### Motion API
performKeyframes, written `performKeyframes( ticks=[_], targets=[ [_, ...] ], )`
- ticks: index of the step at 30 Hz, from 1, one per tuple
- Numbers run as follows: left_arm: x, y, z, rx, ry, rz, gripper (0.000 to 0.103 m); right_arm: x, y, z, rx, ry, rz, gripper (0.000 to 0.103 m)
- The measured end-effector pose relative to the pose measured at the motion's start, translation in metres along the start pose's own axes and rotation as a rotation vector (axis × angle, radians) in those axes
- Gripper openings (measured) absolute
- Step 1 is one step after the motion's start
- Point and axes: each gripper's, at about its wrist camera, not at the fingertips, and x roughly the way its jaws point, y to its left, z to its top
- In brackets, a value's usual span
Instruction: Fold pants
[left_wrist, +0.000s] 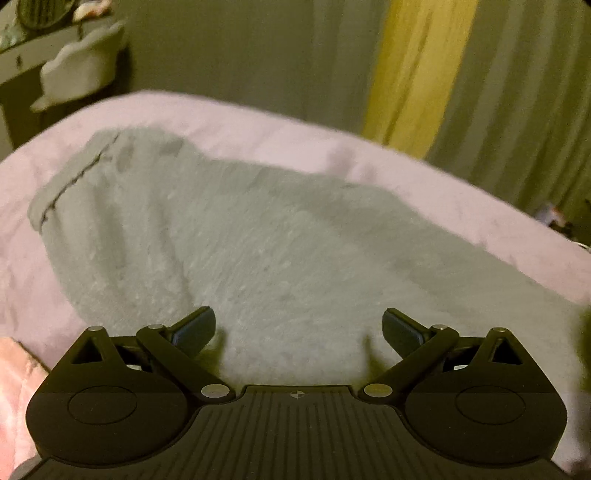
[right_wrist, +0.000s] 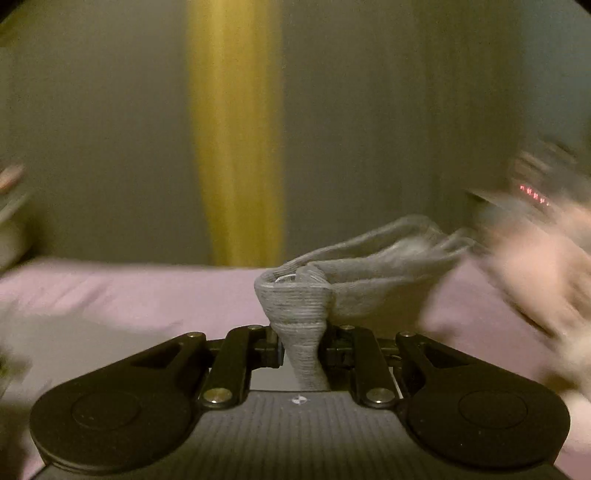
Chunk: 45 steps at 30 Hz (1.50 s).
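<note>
Grey fleece pants (left_wrist: 229, 236) lie spread on a lilac bed cover (left_wrist: 280, 122), with a hemmed end at the far left. My left gripper (left_wrist: 298, 328) is open and empty, its fingers just above the near part of the pants. In the right wrist view my right gripper (right_wrist: 302, 349) is shut on a ribbed grey band of the pants (right_wrist: 295, 310) and holds it lifted above the bed cover (right_wrist: 129, 291). The rest of that bunched cloth trails to the right. The view is blurred.
A yellow curtain (left_wrist: 417, 70) hangs among grey curtains behind the bed; it also shows in the right wrist view (right_wrist: 236, 129). A shelf with a pale cloth (left_wrist: 81, 66) stands at the far left. A pink quilted cloth (left_wrist: 14, 384) lies at the near left.
</note>
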Motion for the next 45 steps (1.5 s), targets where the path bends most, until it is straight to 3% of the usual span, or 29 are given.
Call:
performKeyframes(
  ticks=[2,6,8,9,14,22,23,24,26,28,30,31,32,34,35,37,38,40,42,45],
  targets=[
    [-0.012,0.0,-0.006,0.015,-0.013,-0.037,0.101,0.015,0.052,-0.016,-0.12,0.039,0.086,0.017],
    [-0.02,0.003,-0.01,0.014,-0.009,-0.096,0.101,0.077,0.122,-0.084,-0.276,0.364,0.182,0.019],
    [-0.019,0.003,-0.01,0.009,0.003,-0.119,0.101,0.071,0.139,-0.094,-0.402,0.319,0.153,0.019],
    [-0.018,0.003,-0.01,0.007,0.008,-0.126,0.101,0.069,0.139,-0.091,-0.407,0.325,0.154,0.019],
    [-0.007,0.007,-0.009,-0.046,0.039,-0.169,0.101,0.049,0.11,-0.078,-0.21,0.29,0.187,0.017],
    [-0.004,0.005,-0.01,-0.038,0.047,-0.161,0.101,0.027,0.104,-0.066,-0.126,0.185,0.187,0.017],
    [-0.003,0.005,-0.01,-0.041,0.052,-0.156,0.101,0.027,0.104,-0.067,-0.13,0.192,0.205,0.021],
    [-0.001,0.005,-0.009,-0.045,0.056,-0.15,0.101,0.027,0.104,-0.068,-0.144,0.233,0.239,0.033],
    [0.001,0.006,-0.008,-0.057,0.061,-0.139,0.101,0.038,0.104,-0.073,-0.129,0.377,0.328,0.051],
    [0.001,0.008,-0.008,-0.07,0.066,-0.136,0.101,0.029,0.094,-0.07,-0.05,0.336,0.406,0.055],
    [0.001,0.01,-0.008,-0.08,0.067,-0.14,0.101,0.02,0.079,-0.057,0.036,0.237,0.42,0.068],
    [0.001,0.011,-0.008,-0.084,0.066,-0.14,0.101,0.017,0.067,-0.052,0.101,0.188,0.422,0.069],
    [0.002,0.011,-0.008,-0.087,0.067,-0.14,0.101,0.017,0.058,-0.048,0.155,0.154,0.408,0.069],
    [0.003,0.01,-0.008,-0.086,0.072,-0.141,0.101,0.026,0.041,-0.043,0.234,0.146,0.316,0.055],
    [0.003,0.01,-0.008,-0.085,0.073,-0.138,0.101,0.034,0.036,-0.044,0.25,0.175,0.264,0.034],
    [0.004,0.01,-0.008,-0.084,0.078,-0.135,0.101,0.053,0.027,-0.05,0.307,0.253,0.184,0.022],
    [0.005,0.01,-0.008,-0.084,0.081,-0.137,0.101,0.06,0.023,-0.056,0.353,0.284,0.179,0.022],
    [0.006,0.012,-0.008,-0.091,0.085,-0.142,0.101,0.069,0.022,-0.069,0.397,0.357,0.223,0.022],
    [0.007,0.014,-0.007,-0.104,0.097,-0.145,0.101,0.076,0.038,-0.08,0.372,0.491,0.341,0.02],
    [0.008,0.018,-0.006,-0.133,0.111,-0.156,0.101,0.059,0.058,-0.079,0.243,0.526,0.39,0.02]
  ],
)
